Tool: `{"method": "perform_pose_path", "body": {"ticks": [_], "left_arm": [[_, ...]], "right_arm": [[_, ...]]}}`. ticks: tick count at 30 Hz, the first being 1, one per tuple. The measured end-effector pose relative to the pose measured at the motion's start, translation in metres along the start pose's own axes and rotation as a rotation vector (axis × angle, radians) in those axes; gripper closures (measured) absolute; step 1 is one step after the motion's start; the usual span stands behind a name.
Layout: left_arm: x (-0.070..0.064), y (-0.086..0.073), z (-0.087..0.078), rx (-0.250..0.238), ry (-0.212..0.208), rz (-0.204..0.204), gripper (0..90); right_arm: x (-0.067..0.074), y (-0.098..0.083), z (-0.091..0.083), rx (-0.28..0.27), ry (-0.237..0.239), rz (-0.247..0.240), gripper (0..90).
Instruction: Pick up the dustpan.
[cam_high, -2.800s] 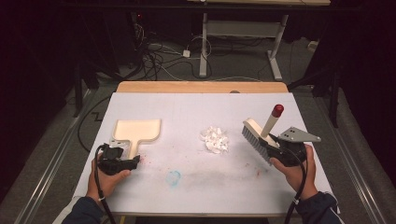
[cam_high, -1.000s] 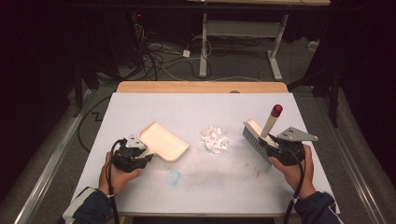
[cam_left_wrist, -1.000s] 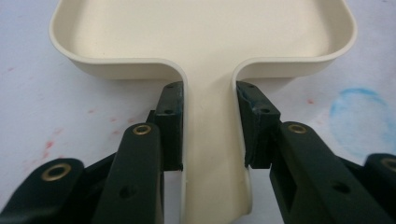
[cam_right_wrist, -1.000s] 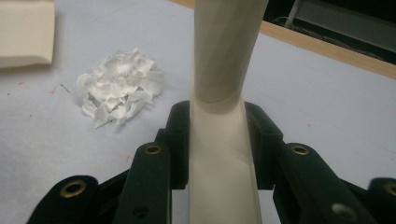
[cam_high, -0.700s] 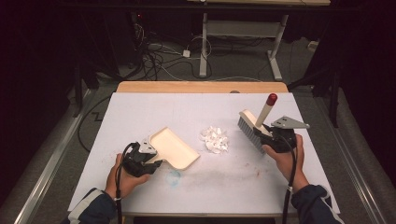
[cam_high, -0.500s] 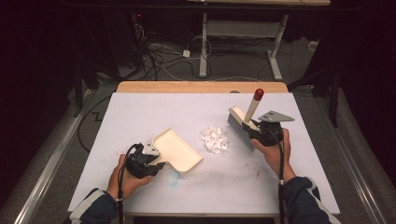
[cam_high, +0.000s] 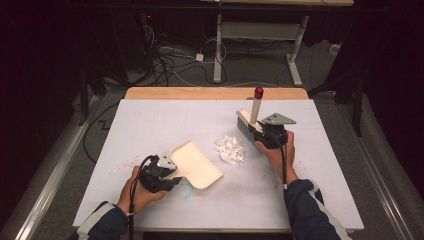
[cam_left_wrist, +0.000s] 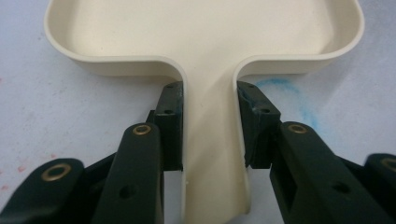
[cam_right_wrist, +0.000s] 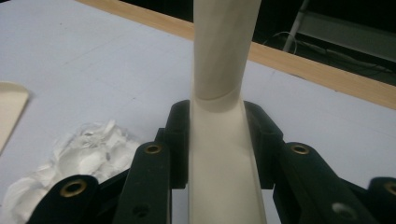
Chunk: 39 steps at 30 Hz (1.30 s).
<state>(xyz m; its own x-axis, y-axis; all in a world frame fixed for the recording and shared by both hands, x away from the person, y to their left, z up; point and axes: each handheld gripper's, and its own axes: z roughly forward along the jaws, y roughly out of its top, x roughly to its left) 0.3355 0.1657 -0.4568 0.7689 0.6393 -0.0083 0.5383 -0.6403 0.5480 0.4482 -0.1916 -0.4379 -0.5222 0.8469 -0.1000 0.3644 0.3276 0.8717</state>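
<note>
The table is evenly lit from above while the surrounding room lies dark; shadows are soft; both gripper views are slightly soft close up, with no glare.

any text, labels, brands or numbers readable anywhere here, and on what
None: no word, label, brand or number can be read.
Dustpan: plain cream, no print.
Brush: plain handle with a red tip, no print.
Table: faint grid lines plus blue and red smudges, no writing.
Paper scraps: white, blank as far as can be told.
</note>
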Motion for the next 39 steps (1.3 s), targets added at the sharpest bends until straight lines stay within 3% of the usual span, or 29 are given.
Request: {"method": "perform_pose_path", "body": {"ticks": [7, 26, 34, 37, 39], "left_arm": [[-0.003, 0.005, 0.002, 0.003, -0.012, 0.015, 64.0], [-0.004, 0.01, 0.002, 0.0, -0.034, 0.01, 64.0], [-0.005, 0.018, 0.006, 0.006, -0.043, 0.0, 64.0], [-0.006, 0.02, 0.008, 0.008, -0.043, 0.004, 64.0], [-0.007, 0.021, 0.009, 0.008, -0.042, 0.003, 64.0]], "right_arm": [[0.011, -0.001, 0.004, -0.005, 0.074, 0.012, 67.7], [0.021, -0.01, 0.001, -0.051, 0.149, 0.088, 67.6], [0.032, -0.009, -0.001, -0.045, 0.17, 0.077, 67.5], [0.036, -0.009, -0.002, -0.052, 0.211, 0.088, 67.6], [0.042, -0.009, -0.003, -0.047, 0.204, 0.075, 67.6]]}}
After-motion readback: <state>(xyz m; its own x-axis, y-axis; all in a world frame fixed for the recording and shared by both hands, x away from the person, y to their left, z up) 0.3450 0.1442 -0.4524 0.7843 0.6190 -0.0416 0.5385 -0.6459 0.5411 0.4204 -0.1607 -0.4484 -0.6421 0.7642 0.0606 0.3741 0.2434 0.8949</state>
